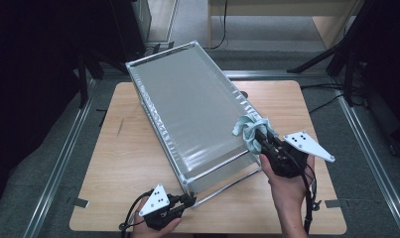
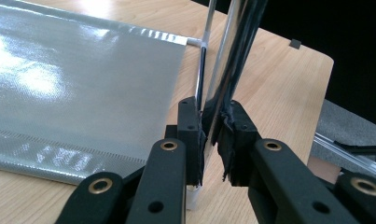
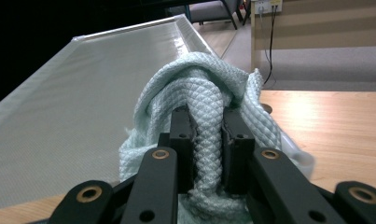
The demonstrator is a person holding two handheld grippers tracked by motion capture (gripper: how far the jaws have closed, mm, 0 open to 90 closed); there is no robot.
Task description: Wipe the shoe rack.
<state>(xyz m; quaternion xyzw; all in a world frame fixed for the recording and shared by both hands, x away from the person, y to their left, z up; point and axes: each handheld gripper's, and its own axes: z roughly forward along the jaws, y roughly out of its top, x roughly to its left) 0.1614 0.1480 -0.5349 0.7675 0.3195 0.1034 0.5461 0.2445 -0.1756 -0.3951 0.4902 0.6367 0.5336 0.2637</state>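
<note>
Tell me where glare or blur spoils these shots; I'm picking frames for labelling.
High view: sharp, with a soft sheen on the grey rack cover and dark surroundings. Left gripper view: bright glare patches on the cover, and the near fingers look soft. Right gripper view: the pale cloth is crisp, the background room slightly blurred.

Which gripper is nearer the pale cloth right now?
Right. The right gripper has the cloth clamped between its fingers at the rack's right edge; the left gripper grips the rack's near corner post, well away.
</note>
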